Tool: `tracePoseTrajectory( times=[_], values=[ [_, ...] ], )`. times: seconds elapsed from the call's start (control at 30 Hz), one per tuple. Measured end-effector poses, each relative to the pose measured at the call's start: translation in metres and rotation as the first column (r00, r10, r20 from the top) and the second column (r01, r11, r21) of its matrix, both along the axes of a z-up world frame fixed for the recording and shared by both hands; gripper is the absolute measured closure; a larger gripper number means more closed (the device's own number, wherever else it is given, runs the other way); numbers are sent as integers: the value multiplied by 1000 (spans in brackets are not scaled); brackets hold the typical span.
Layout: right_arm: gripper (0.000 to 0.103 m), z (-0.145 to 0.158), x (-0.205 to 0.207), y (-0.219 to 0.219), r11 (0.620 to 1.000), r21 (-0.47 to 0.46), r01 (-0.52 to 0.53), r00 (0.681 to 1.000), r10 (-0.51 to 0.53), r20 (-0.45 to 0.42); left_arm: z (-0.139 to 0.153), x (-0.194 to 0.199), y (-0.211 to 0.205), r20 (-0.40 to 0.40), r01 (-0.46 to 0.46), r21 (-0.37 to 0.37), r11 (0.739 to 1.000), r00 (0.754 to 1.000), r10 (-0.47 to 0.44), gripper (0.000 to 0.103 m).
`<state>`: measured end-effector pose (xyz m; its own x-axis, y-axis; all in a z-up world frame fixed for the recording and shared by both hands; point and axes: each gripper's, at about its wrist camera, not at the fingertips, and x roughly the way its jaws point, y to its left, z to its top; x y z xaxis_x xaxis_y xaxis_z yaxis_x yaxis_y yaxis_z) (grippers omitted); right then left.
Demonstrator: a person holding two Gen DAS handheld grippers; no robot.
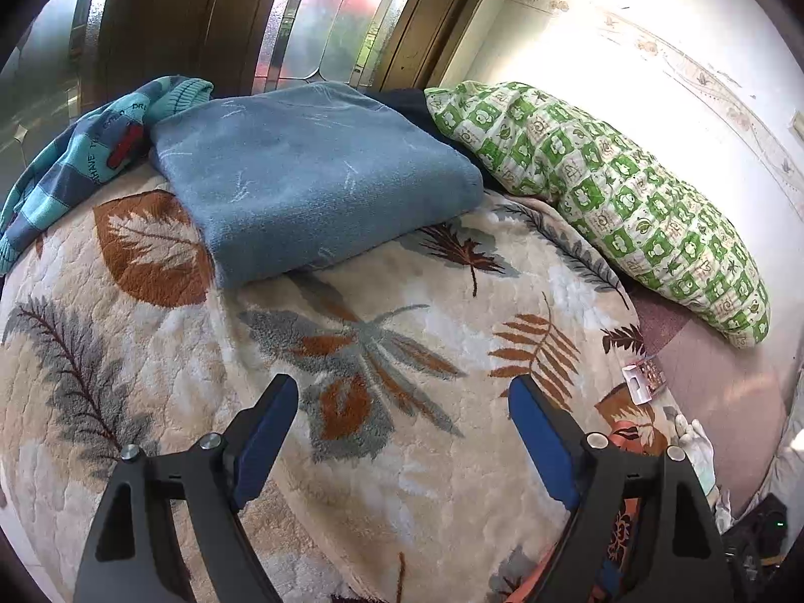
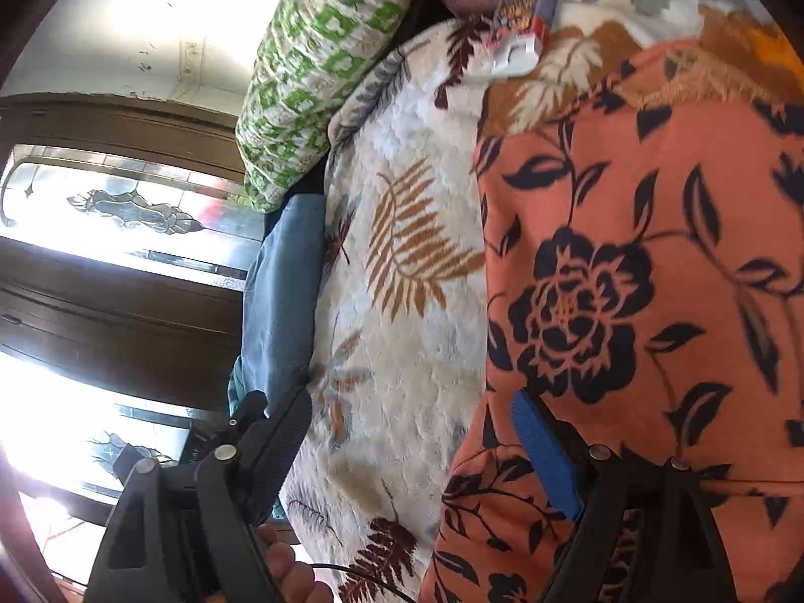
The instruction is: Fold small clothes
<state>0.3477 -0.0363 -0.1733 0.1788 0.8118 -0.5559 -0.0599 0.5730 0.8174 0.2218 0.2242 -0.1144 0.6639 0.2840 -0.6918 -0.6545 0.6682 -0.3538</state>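
Through the left wrist camera I am looking down along the left gripper (image 1: 402,402), which is hanging over a cream blanket (image 1: 201,402) printed with brown and grey leaves. Its jaws are standing wide apart and nothing is lying between the blue pads (image 1: 266,437); they are gripping nothing. Beyond them a folded blue towel (image 1: 311,171) is resting on the blanket, with a striped teal knit garment (image 1: 75,161) bunched at its left and a green-and-white patterned pillow (image 1: 618,201) leaning along the wall at its right. A small printed packet (image 1: 645,382) is lying near the blanket's right edge. A sliver of the orange floral garment (image 1: 623,522) is showing beside the right-hand finger.

Through the right wrist camera, rolled onto its side, I am seeing the right gripper (image 2: 407,417) with its jaws spread wide and holding nothing. One finger is lying over the orange floral garment (image 2: 628,261), which is spread flat on the blanket (image 2: 402,352), its edge running between the two fingers; the other finger is sitting off toward the towel (image 2: 281,291). I cannot tell whether the pad is touching the cloth. A person's fingers (image 2: 286,568) are showing at the bottom edge.
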Motion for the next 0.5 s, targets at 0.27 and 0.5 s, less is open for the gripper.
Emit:
tracePoseTrajectory(
  times=[0.27, 0.5],
  values=[
    [18, 7, -9, -7, 994, 104, 34, 999, -33, -5, 3, -7, 6, 9, -56, 21, 998, 998, 56, 17],
    [18, -11, 1, 12, 983, 182, 30, 998, -19, -61, 10, -1, -6, 11, -28, 110, 994, 1000, 27, 17]
  ],
)
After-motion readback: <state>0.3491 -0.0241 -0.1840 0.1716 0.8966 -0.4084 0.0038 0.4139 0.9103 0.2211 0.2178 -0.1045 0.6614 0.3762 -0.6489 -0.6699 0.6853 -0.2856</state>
